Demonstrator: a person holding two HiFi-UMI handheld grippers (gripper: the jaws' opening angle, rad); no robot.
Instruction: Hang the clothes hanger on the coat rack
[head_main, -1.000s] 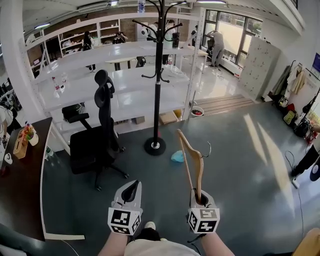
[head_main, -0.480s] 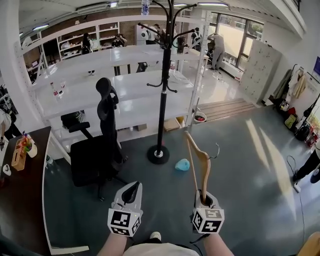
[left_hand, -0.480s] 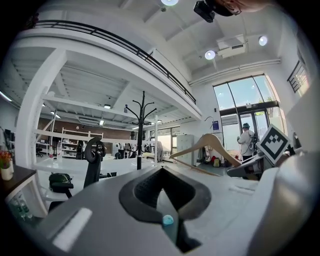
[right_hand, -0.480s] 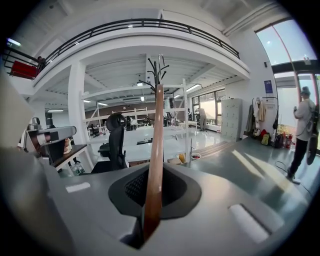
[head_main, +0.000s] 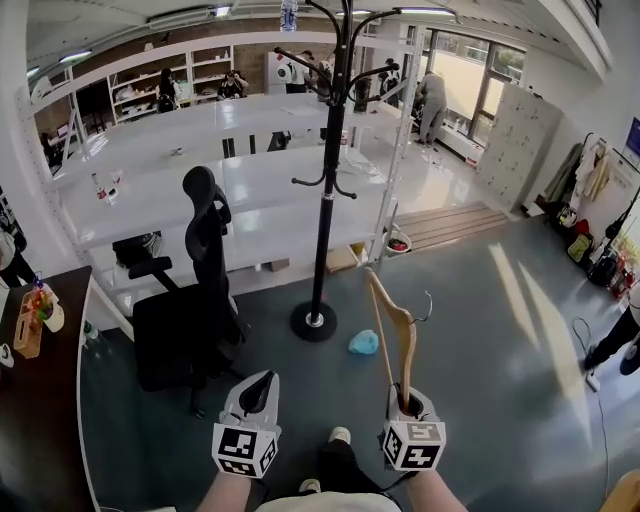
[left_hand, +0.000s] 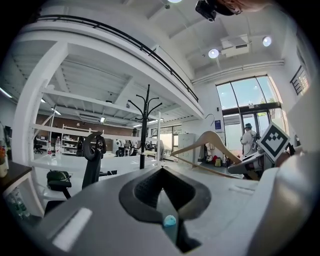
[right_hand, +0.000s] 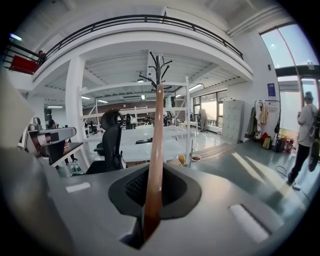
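A black coat rack (head_main: 322, 180) stands on a round base on the grey floor ahead, its hooks near the top of the head view; it also shows as the coat rack (left_hand: 143, 127) and the coat rack (right_hand: 160, 70). A wooden clothes hanger (head_main: 392, 330) with a wire hook rises from my right gripper (head_main: 407, 404), which is shut on its lower end; the hanger (right_hand: 154, 165) runs straight up that gripper's view. The hanger is well short of the rack. My left gripper (head_main: 256, 392) is shut and holds nothing, left of the right one.
A black office chair (head_main: 190, 310) stands left of the rack. White shelving (head_main: 240, 190) runs behind it. A blue object (head_main: 364, 342) lies on the floor near the rack's base. A dark desk (head_main: 40, 400) is at the left. People stand far back and at the right edge.
The view has shifted forward and slightly up; the rack and chair sit a little nearer and more central. Both grippers keep their pose, the hanger still held upright.
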